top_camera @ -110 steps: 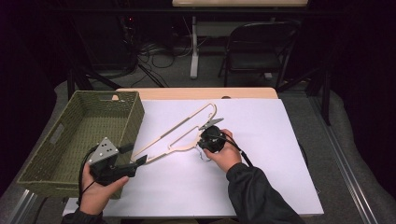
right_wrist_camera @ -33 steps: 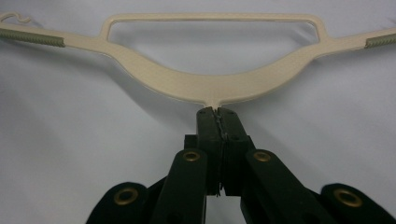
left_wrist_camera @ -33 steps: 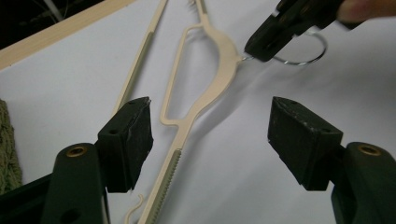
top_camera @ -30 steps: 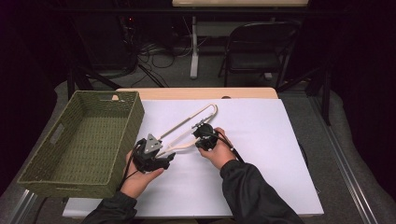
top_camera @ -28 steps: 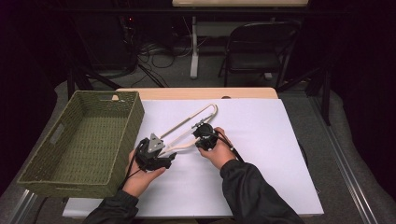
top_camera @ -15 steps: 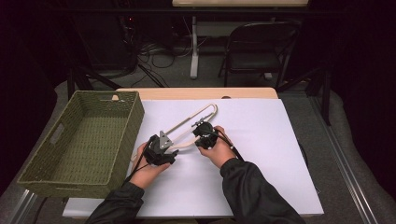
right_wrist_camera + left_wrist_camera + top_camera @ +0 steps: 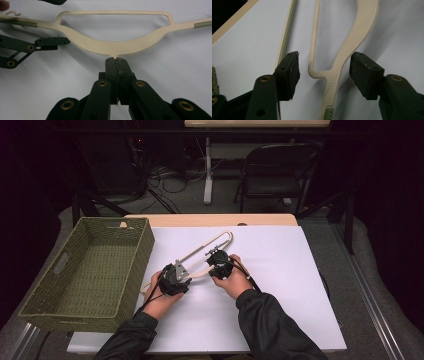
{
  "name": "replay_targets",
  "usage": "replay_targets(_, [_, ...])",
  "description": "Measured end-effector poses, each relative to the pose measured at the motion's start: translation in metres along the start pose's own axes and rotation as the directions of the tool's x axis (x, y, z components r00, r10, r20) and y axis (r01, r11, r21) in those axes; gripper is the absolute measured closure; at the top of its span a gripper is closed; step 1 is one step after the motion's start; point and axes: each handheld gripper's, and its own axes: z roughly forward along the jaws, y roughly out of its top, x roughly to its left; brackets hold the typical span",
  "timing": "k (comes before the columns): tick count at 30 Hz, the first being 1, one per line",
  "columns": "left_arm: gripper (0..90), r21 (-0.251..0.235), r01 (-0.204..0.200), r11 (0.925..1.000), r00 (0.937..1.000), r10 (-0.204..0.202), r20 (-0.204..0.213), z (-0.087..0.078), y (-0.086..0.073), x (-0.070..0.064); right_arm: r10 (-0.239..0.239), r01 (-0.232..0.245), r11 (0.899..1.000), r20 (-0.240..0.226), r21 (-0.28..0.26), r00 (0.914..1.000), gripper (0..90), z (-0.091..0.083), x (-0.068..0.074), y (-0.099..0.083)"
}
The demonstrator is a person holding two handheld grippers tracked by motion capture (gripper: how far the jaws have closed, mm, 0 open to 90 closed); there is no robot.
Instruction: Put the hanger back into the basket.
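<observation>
Hanger [image 7: 210,251] lies flat on the white table [image 7: 300,285]; right claw [image 7: 115,60] pinches its hook stem, while the spread left claw [image 7: 324,68] straddles one shoulder, its arm running lengthwise between the jaws.

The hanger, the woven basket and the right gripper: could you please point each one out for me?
hanger [image 7: 112,47]: right gripper view, on the broad curved middle of its body.
woven basket [image 7: 131,272]: high view, on its right side wall.
right gripper [image 7: 116,61]: right gripper view, at the tips, closed on the hanger's neck.
</observation>
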Motion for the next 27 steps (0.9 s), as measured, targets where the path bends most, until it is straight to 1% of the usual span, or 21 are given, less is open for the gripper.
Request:
replay_targets(2, [43.6, 0.011, -0.01, 0.9999, 0.9999, 0.01, -0.004, 0.0013, 0.0001, 0.0001, 0.0, 0.0, 1.0, 0.0, 0.0, 1.0, 89.4, 0.0, 0.0001, 0.0])
replay_targets(4, [45.2, 0.015, -0.001, 0.9999, 0.9999, 0.001, -0.011, 0.0026, 0.0, -0.0004, 0.001, -0.001, 1.0, 0.0, 0.0, 1.0, 89.4, 0.0, 0.0003, -0.0001])
replay_targets(5, [46.5, 0.021, -0.004, 0.9998, 1.0, 0.004, -0.007, 0.0028, 0.0, 0.0, -0.001, 0.001, 1.0, 0.0, -0.001, 1.0, 89.4, 0.0002, 0.0003, -0.0002])
replay_targets(6, [47.4, 0.011, -0.005, 0.9999, 0.9999, 0.006, -0.011, 0.0036, -0.0002, -0.0002, 0.0, 0.0, 1.0, 0.0, -0.001, 1.0, 89.4, 0.0001, 0.0003, -0.0003])
replay_targets(8, [47.6, 0.01, -0.015, 0.9998, 0.9997, 0.015, -0.016, 0.0039, 0.0001, -0.0003, -0.001, 0.001, 1.0, 0.0, -0.005, 1.0, 89.4, -0.0002, -0.0001, -0.0003])
replay_targets(9, [48.0, 0.01, -0.021, 0.9997, 0.9997, 0.021, -0.015, 0.0042, 0.0001, -0.0005, -0.001, 0.001, 1.0, 0.0, -0.007, 1.0, 89.4, -0.0003, -0.0002, -0.0001])
replay_targets(10, [50.6, 0.011, -0.025, 0.9996, 0.9997, 0.025, -0.008, 0.0045, 0.0002, -0.0006, 0.002, -0.002, 1.0, -0.001, -0.018, 1.0, 89.3, 0.0, -0.0001, -0.0002])
replay_targets(12, [51.0, 0.01, -0.028, 0.9996, 0.9996, 0.028, -0.007, 0.0053, -0.0001, -0.0007, 0.002, -0.002, 1.0, -0.001, -0.011, 1.0, 89.3, -0.0002, -0.0003, -0.0002])
replay_targets(15, [52.8, 0.011, -0.021, 0.9997, 0.9998, 0.021, 0.008, 0.0058, -0.0002, 0.0001, 0.0, 0.0, 1.0, 0.0, -0.006, 1.0, 89.3, -0.0003, -0.0002, -0.0004])
replay_targets(16, [54.0, 0.011, -0.02, 0.9997, 0.9998, 0.019, 0.009, 0.0059, -0.0002, 0.0, -0.002, 0.002, 1.0, -0.001, -0.018, 1.0, 89.3, 0.0003, -0.0005, -0.0006])
replay_targets(19, [54.9, 0.013, -0.027, 0.9995, 0.9996, 0.027, 0.0, 0.006, 0.0005, -0.0004, -0.001, 0.001, 1.0, -0.003, -0.011, 1.0, 89.3, -0.0012, -0.0005, -0.0001])
replay_targets(22, [55.6, 0.021, -0.026, 0.9995, 0.9996, 0.025, 0.008, 0.0064, 0.0011, 0.0006, 0.003, -0.003, 1.0, -0.004, -0.014, 1.0, 89.3, -0.0021, -0.0004, 0.0001])
replay_targets(25, [56.2, 0.024, -0.029, 0.9993, 0.9996, 0.029, 0.005, 0.0064, 0.0019, 0.0008, 0.011, -0.012, 1.0, -0.008, -0.024, 0.9999, 89.3, -0.0027, -0.0004, 0.0003])
replay_targets(27, [56.3, 0.029, -0.026, 0.9992, 0.9996, 0.026, 0.008, 0.0063, 0.0023, 0.0011, 0.01, -0.01, 1.0, -0.008, -0.021, 0.9999, 89.2, -0.0032, -0.0007, 0.0004])
